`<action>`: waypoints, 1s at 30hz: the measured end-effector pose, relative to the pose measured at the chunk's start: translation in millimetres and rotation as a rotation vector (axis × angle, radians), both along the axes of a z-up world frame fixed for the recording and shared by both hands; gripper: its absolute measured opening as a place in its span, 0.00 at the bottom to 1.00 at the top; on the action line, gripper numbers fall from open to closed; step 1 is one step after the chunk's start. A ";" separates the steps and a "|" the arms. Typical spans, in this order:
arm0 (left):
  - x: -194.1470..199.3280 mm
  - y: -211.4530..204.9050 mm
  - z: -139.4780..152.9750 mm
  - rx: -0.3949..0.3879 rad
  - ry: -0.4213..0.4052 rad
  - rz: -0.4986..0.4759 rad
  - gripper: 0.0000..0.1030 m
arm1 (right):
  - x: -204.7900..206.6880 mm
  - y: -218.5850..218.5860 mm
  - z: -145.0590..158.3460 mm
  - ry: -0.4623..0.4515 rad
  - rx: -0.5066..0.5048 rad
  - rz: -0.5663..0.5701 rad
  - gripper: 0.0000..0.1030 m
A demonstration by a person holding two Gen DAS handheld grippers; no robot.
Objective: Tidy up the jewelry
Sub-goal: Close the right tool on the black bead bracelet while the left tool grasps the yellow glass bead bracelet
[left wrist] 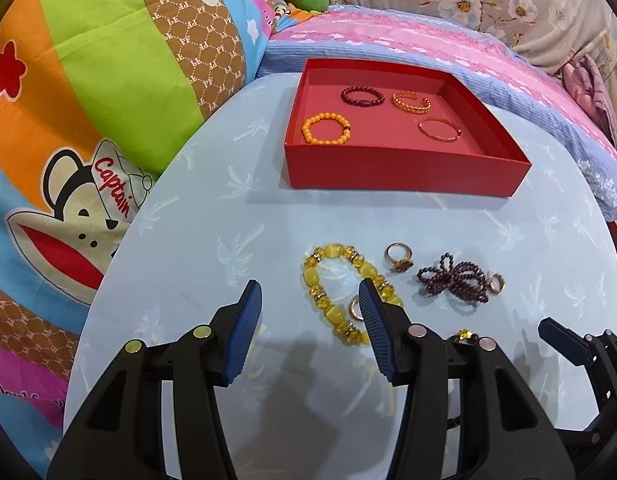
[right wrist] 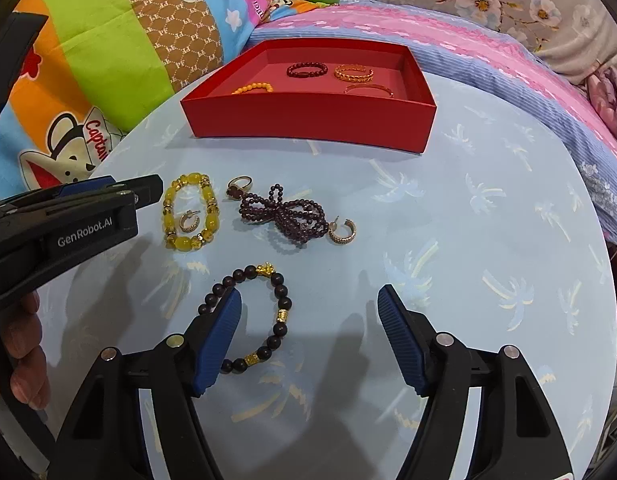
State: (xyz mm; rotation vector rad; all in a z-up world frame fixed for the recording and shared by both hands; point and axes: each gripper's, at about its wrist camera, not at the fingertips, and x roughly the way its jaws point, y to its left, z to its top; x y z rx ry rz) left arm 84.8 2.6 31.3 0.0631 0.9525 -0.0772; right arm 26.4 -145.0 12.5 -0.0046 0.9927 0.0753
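Note:
My left gripper [left wrist: 309,284] stands open over a yellow bead bracelet [left wrist: 334,250] on the pale blue table; its right finger covers part of the loop. A small hoop earring [left wrist: 354,308] lies inside that loop. In the right wrist view my right gripper [right wrist: 309,292] is open above a dark bead bracelet with gold charms [right wrist: 279,280], whose left side is hidden by the left finger. A stone ring [right wrist: 238,186], a tangled purple bead strand [right wrist: 284,216] and a second hoop earring [right wrist: 342,232] lie between the two bracelets and the red box [right wrist: 308,120].
The red box [left wrist: 404,172] holds several bracelets, among them an orange bead one [left wrist: 326,128] and a dark red one [left wrist: 362,96]. Bright pillows [left wrist: 108,80] crowd the table's left edge, pink and blue bedding [left wrist: 508,80] the far right. A hand [right wrist: 24,344] grips the left tool.

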 end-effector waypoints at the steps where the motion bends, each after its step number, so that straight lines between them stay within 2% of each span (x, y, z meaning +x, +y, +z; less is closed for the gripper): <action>1: -0.9 1.0 -1.6 0.000 0.004 0.001 0.47 | -0.4 1.2 -1.0 0.000 -0.004 0.004 0.64; 10: -3.8 16.0 -14.8 -0.007 0.044 0.029 0.47 | 1.2 5.0 -13.4 0.034 -0.017 0.016 0.51; 16: -1.7 23.1 -22.1 -0.008 0.063 0.047 0.47 | -0.1 4.6 -14.8 0.014 -0.046 0.017 0.43; 19: 0.8 26.6 -24.0 -0.014 0.068 0.056 0.47 | -1.0 1.5 -14.5 0.004 -0.052 0.016 0.34; 24: 10.3 28.7 -25.2 -0.034 0.075 0.061 0.48 | 0.2 -3.3 -13.4 0.008 -0.042 0.013 0.12; 27: 17.4 25.9 -26.9 -0.048 0.082 0.060 0.49 | 1.0 -3.0 -13.3 0.010 -0.039 0.020 0.07; 30: 23.5 21.4 -29.3 -0.046 0.081 0.056 0.49 | 0.7 -2.0 -13.4 0.006 -0.044 0.024 0.07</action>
